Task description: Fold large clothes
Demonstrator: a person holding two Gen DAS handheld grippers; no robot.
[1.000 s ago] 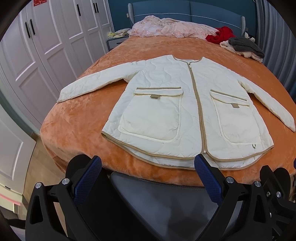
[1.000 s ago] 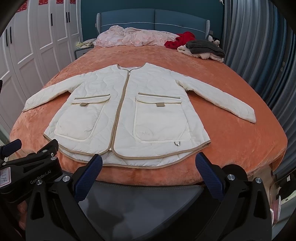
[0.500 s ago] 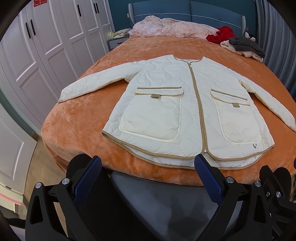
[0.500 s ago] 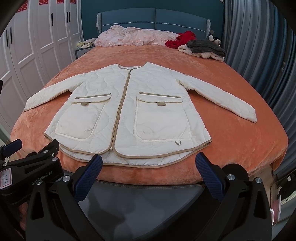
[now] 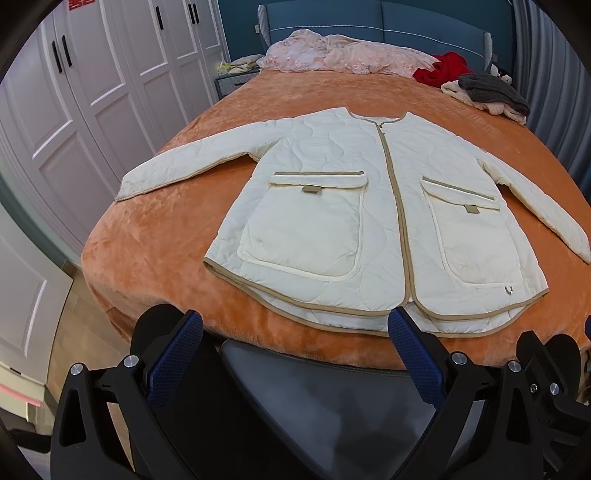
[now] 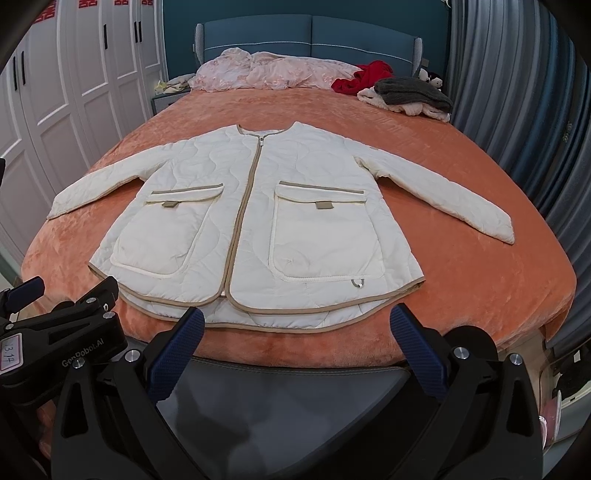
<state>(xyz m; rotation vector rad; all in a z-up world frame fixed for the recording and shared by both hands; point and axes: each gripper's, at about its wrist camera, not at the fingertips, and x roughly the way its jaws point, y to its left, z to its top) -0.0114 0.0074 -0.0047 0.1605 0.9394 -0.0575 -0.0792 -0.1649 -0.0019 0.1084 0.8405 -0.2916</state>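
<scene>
- Jacket (image 5: pixel 373 218), cream quilted with tan binding, lies face up and spread flat on the orange bedspread (image 5: pixel 155 236), zipped to the collar, both sleeves stretched outward, hem toward the foot of the bed.
- Two flap pockets show on the front, each with a small tan tab; a metal ring sits at the lower corner of the pocket nearer the curtain (image 6: pixel 517 96).
- Left gripper (image 5: pixel 295 332) hovers just off the foot of the bed, blue-padded fingers spread wide apart, nothing between them; its tips sit near the hem but apart from it.
- Right gripper (image 6: pixel 297 330) hangs in the same manner before the hem, fingers wide apart and holding nothing, with the left tool's black body visible at the lower left of its view.
- At the headboard (image 6: pixel 310 35) end, well apart from the jacket, lie a rumpled pink quilt (image 6: pixel 266 72), a red garment (image 6: pixel 365 74) and a grey knit (image 6: pixel 412 92) on pale clothing.
- White wardrobe doors (image 5: pixel 96 88) line the left side.
</scene>
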